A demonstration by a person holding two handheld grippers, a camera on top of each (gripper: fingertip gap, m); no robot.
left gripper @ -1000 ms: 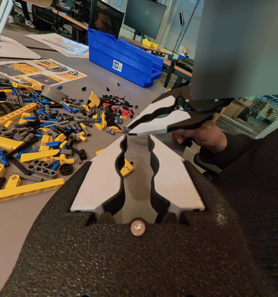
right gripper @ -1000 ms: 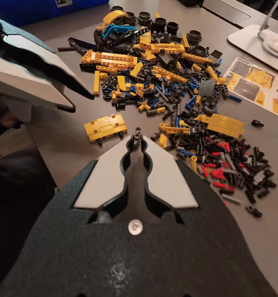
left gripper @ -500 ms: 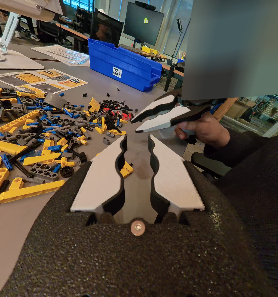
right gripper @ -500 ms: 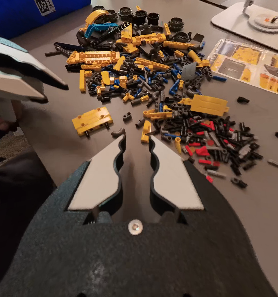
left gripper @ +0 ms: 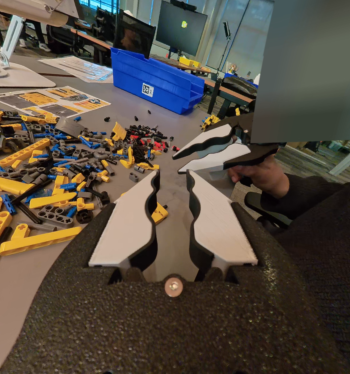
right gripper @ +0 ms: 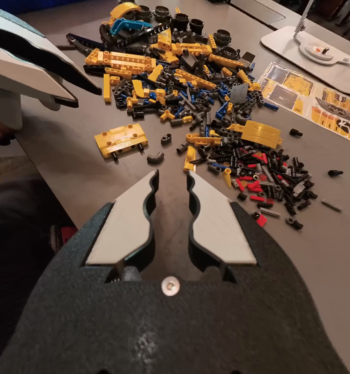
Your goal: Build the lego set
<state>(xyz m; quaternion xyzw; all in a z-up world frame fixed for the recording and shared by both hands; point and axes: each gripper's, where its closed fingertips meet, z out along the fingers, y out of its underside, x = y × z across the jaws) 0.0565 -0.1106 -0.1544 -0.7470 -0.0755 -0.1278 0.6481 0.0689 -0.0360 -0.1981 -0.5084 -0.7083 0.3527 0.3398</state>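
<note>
My right gripper (right gripper: pixel 172 171) is open and empty, low over the grey table (right gripper: pixel 68 162). Just beyond its tips lie a grey elbow piece (right gripper: pixel 155 157) and a small dark two-hole connector (right gripper: pixel 166 138). A yellow panel with black pins (right gripper: pixel 120 139) lies to their left. My left gripper (left gripper: pixel 173 172) is open and empty above the table's near edge, its left finger over that yellow panel (left gripper: pixel 160 212). The right gripper (left gripper: pixel 177 165) shows open just ahead of it, and the left gripper (right gripper: pixel 88 99) shows at top left in the right wrist view.
A wide heap of yellow, blue, grey, black and red building pieces (right gripper: pixel 190 91) covers the table (left gripper: pixel 176 125). A blue bin (left gripper: pixel 155 85), a sticker sheet (left gripper: pixel 48 101) and a white stand base (right gripper: pixel 311 56) lie beyond. A person's hand (left gripper: pixel 261 178) holds the right gripper. My right fingertips sit around 9 cm from my left ones.
My right gripper was shut on a small dark grey piece; it has opened, left the piece on the table and drawn back. My left gripper stays open and has tilted up a little.
</note>
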